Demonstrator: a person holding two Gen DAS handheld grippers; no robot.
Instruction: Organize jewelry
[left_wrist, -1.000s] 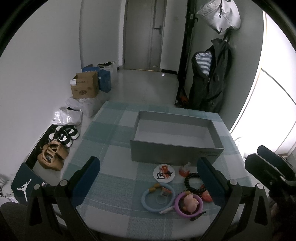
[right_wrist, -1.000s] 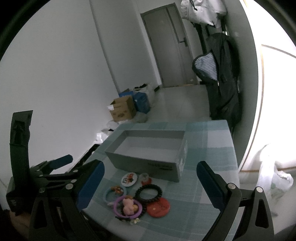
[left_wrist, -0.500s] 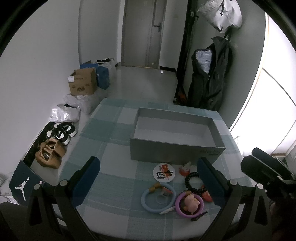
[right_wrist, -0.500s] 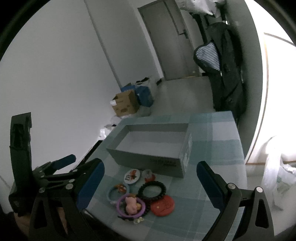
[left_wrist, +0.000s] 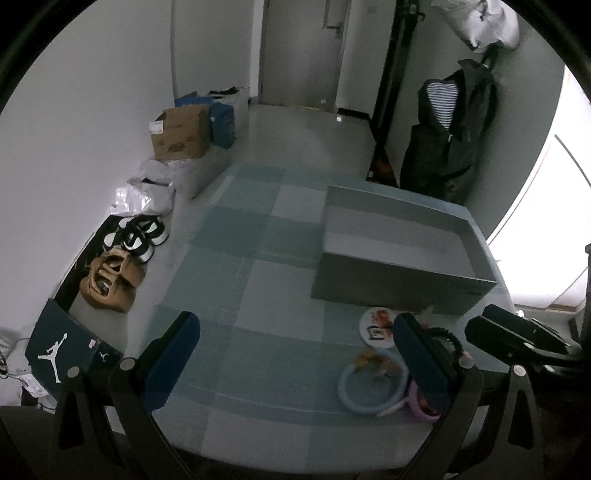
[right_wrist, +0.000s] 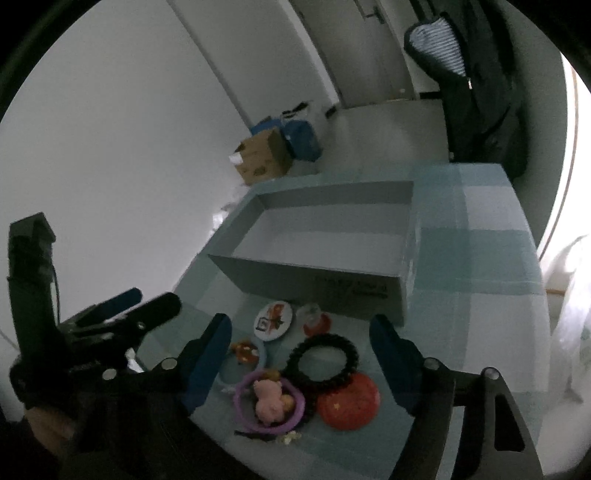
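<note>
An open grey box (left_wrist: 399, 254) (right_wrist: 325, 251) stands on the checked tablecloth. In front of it lies a cluster: a white round badge (right_wrist: 273, 320), a small red-based piece (right_wrist: 317, 320), a black bead bracelet (right_wrist: 323, 360), a red disc (right_wrist: 349, 406), a purple ring with a pink figure (right_wrist: 269, 404) and a light blue ring (left_wrist: 371, 384). My right gripper (right_wrist: 301, 363) is open, hovering just above the cluster. My left gripper (left_wrist: 295, 358) is open and empty over the table to the left of the cluster; its right finger hides part of the cluster.
The table's near edge (left_wrist: 295, 458) is close below both grippers. On the floor at left are shoes (left_wrist: 110, 277), a cardboard box (left_wrist: 181, 136) and bags. A dark coat (left_wrist: 447, 136) hangs at the back right.
My right gripper has dropped and moved forward over the jewelry cluster. My left gripper has shifted left, so the box and cluster now sit to its right.
</note>
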